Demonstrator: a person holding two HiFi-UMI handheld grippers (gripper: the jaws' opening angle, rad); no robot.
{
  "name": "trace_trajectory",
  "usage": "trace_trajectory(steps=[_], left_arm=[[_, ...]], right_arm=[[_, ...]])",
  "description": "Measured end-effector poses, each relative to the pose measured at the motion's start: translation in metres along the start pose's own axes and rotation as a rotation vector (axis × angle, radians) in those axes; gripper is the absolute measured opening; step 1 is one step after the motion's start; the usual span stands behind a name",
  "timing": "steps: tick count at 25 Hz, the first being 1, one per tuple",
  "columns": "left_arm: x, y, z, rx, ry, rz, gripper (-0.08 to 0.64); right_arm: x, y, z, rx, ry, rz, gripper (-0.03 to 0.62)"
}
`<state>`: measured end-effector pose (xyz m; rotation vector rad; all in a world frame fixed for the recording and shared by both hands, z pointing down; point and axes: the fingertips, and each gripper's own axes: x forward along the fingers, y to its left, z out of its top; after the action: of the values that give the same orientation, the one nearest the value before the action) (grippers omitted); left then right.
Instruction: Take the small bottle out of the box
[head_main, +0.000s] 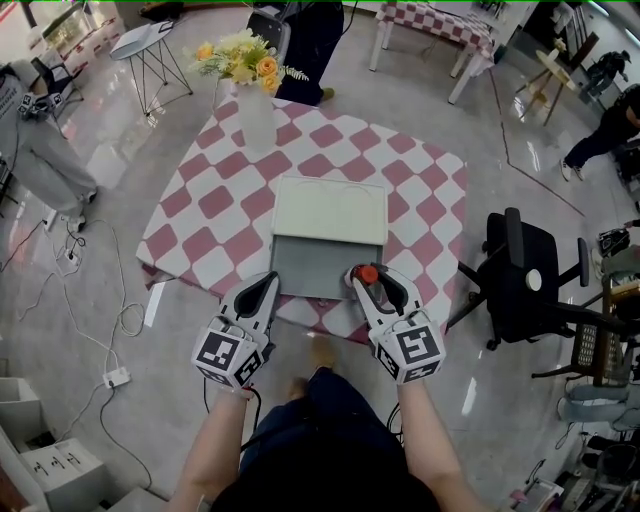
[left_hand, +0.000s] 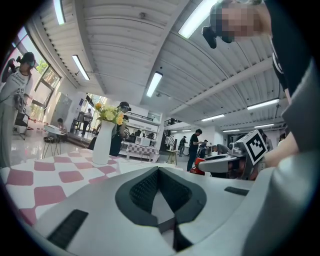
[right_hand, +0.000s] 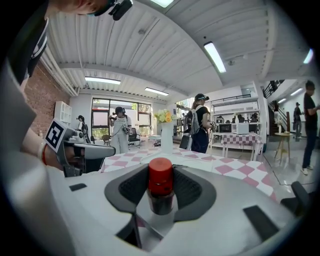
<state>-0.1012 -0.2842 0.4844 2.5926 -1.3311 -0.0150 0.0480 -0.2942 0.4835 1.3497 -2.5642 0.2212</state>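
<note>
1. Two tongs hang at the near edge of the surface (head_main: 200, 240), which is covered with a pink-and-white checked cloth. The left tongs (head_main: 266, 286) sit beside the near left corner of the box (head_main: 312, 265), tips together with nothing between them.
2. The box lies open in the middle of the surface, its cream lid (head_main: 330, 210) folded back away from the person. The grey tray looks bare.
3. The right tongs (head_main: 372, 284) are at the box's near right corner, clamped on the small bottle (right_hand: 160, 182). It stands upright between the pads, with its red cap above them and its dark body in the grip.
4. The step in hand looks like the lift-out itself. The bottle seems already raised off the tray, though the overhead view does not show whether it is clear of the rim.
5. The next move probably calls for carrying the bottle sideways or toward the person while keeping it upright, then setting it on bare cloth.
6. A vase of flowers (head_main: 255, 115) stands beyond the lid, well apart from the bottle. A black chair (head_main: 522, 275) stands off the surface to the right. Neither seems to block the way; the box rim is the only likely snag.
</note>
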Motion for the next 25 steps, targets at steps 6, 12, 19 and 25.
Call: trace_trajectory(steps=[6, 12, 19, 25], left_arm=[[-0.002, 0.0, 0.01, 0.008, -0.021, -0.009, 0.002], [-0.003, 0.001, 0.019, 0.019, -0.034, -0.014, 0.002], [-0.003, 0.0, 0.031, 0.031, -0.054, -0.02, 0.002], [-0.002, 0.003, 0.043, 0.032, -0.075, -0.015, 0.002]], right_arm=[[-0.002, 0.005, 0.013, -0.017, -0.018, 0.001, 0.147], [-0.005, 0.008, 0.025, -0.027, -0.033, 0.0, 0.147], [-0.009, 0.01, 0.037, -0.04, -0.048, 0.0, 0.147], [-0.013, 0.009, 0.045, -0.042, -0.06, -0.005, 0.147]])
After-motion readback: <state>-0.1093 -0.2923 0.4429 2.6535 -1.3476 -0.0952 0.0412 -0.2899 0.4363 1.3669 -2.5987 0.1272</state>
